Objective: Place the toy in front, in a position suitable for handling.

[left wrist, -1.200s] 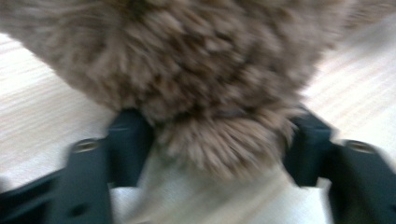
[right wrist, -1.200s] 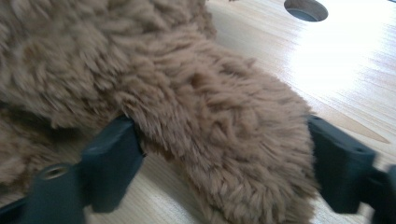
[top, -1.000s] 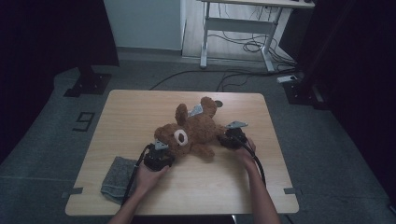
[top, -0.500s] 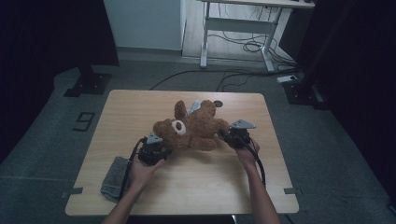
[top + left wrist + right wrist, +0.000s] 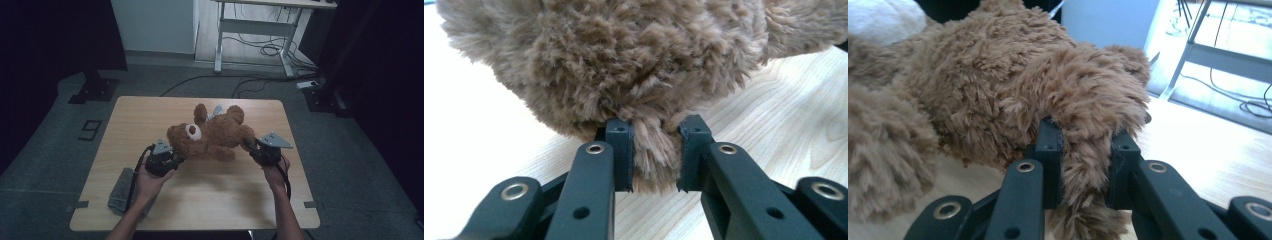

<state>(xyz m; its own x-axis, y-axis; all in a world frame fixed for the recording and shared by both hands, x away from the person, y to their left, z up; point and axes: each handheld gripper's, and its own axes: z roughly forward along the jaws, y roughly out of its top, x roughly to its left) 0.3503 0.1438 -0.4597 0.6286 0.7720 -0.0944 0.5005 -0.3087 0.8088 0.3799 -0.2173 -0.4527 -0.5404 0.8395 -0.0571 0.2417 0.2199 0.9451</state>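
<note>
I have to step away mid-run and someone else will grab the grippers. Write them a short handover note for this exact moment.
Left gripper: shut on a tuft of the teddy bear at its head end.
Right gripper: shut on a furry limb at the bear's other end.
The bear lies stretched between the two grippers over the middle of the wooden table. A grey cloth lies near the table's front left corner, beside the left forearm, untouched.
Done: both grips are set.
Left: probably to move or turn the bear; keep both grips firm meanwhile.
</note>
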